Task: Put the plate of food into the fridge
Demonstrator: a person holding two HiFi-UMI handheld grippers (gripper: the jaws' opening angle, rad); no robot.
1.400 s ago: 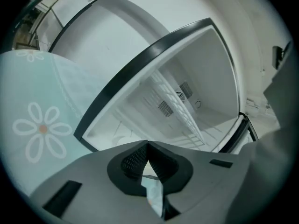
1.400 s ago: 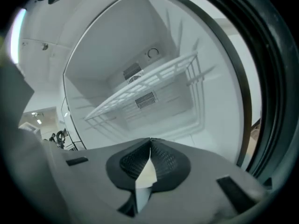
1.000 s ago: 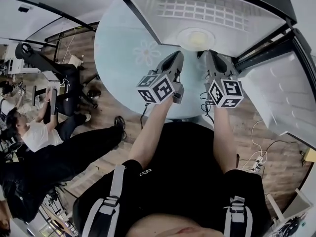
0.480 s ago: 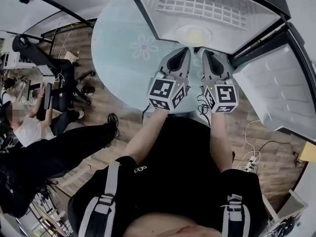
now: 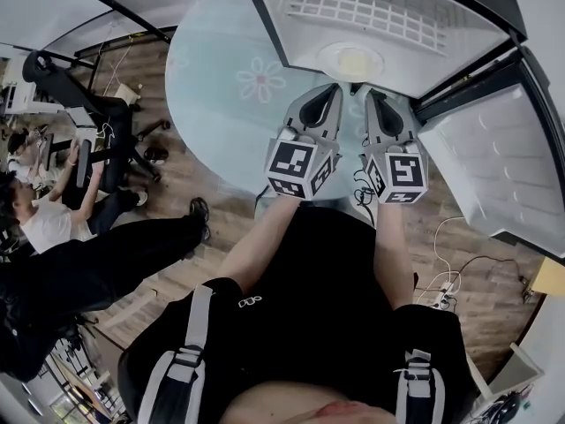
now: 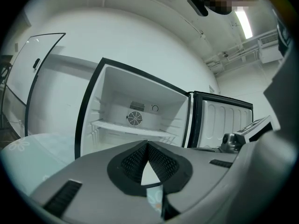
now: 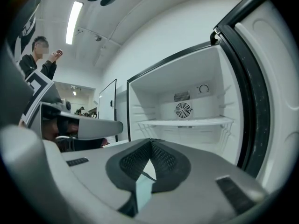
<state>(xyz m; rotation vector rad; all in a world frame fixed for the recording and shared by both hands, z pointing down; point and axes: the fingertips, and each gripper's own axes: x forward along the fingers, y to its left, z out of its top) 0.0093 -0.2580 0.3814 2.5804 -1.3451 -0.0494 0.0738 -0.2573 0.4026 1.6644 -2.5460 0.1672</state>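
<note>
A white plate of yellowish food (image 5: pixel 351 60) lies inside the open fridge (image 5: pixel 388 25), on its white floor below the wire shelf. My left gripper (image 5: pixel 327 92) and right gripper (image 5: pixel 374 96) hang side by side just in front of the plate, both shut and holding nothing, a small gap away from it. The left gripper view shows my left gripper (image 6: pixel 147 146) with jaws pressed together, pointing at the fridge's shelf (image 6: pixel 135 126) and fan. Likewise my right gripper (image 7: pixel 150 144) is shut and faces the fridge interior (image 7: pixel 187 111). The plate is hidden in both gripper views.
The fridge door (image 5: pixel 494 148) stands open at the right. A round glass table with flower prints (image 5: pixel 229 87) lies left of the fridge, under the grippers. People sit at the far left (image 5: pixel 53 219) by an office chair (image 5: pixel 97 122). Cables and a power strip (image 5: pixel 441 294) lie on the wooden floor.
Both grippers have drawn closer together, the left one shifting right. The plate stays in the fridge; the jaws remain shut.
</note>
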